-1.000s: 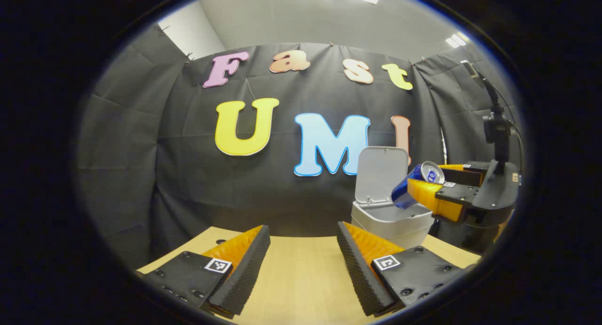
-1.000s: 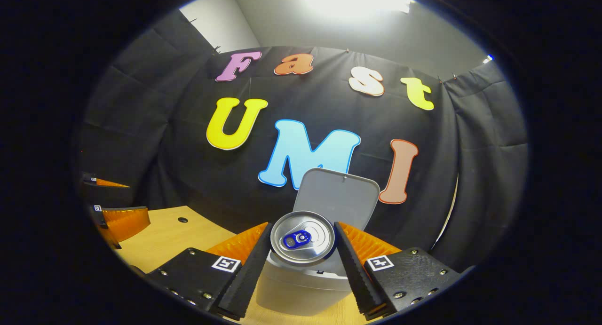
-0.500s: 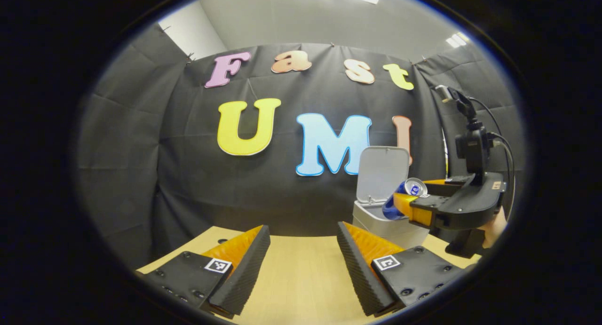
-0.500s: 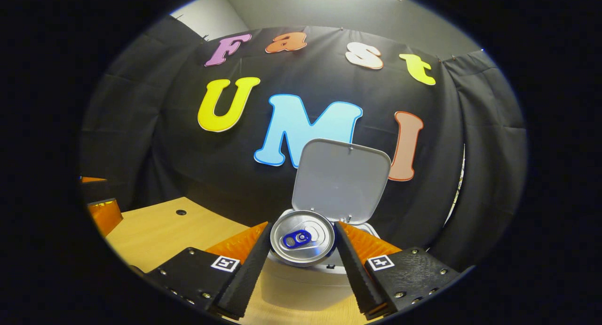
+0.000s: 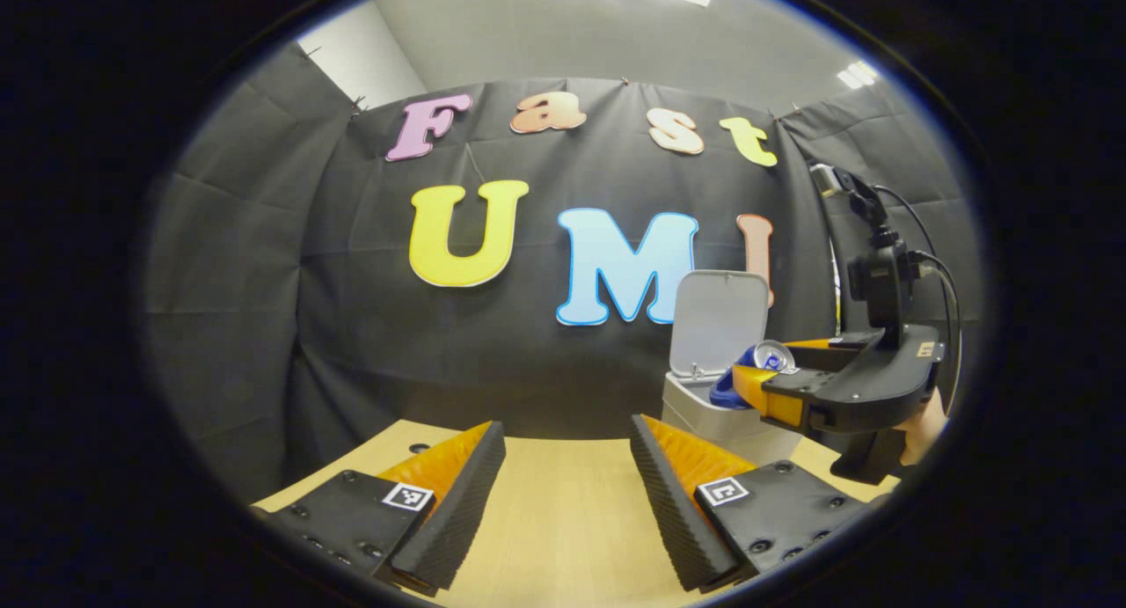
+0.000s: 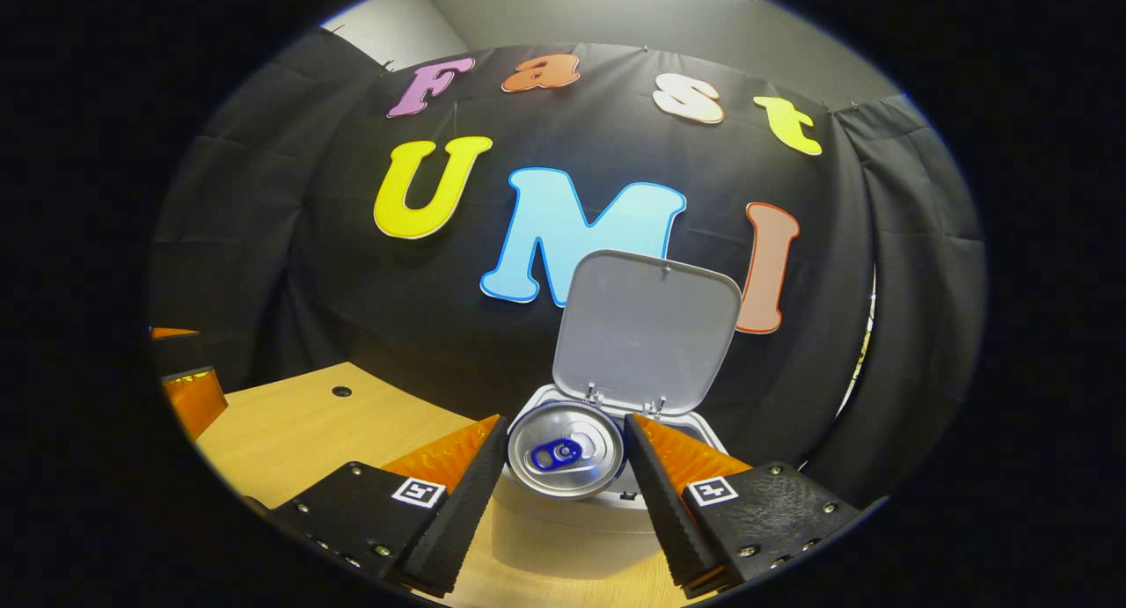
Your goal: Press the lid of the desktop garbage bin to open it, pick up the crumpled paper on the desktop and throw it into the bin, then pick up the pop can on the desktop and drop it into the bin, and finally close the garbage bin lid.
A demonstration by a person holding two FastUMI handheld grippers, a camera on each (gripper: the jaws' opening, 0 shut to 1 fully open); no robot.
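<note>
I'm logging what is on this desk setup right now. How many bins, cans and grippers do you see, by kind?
Garbage bin, with its lid up: 1
Pop can: 1
Grippers: 2, the left gripper and the right gripper, which clamps the can
Total: 4

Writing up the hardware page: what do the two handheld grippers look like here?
Both are alike: the left gripper and the right gripper each have two wedge-shaped fingers with ribbed faces on black screwed plates, each plate carrying a small square black-and-white marker. In the left gripper view, the right gripper has a black body topped by a cabled camera mast.
</note>
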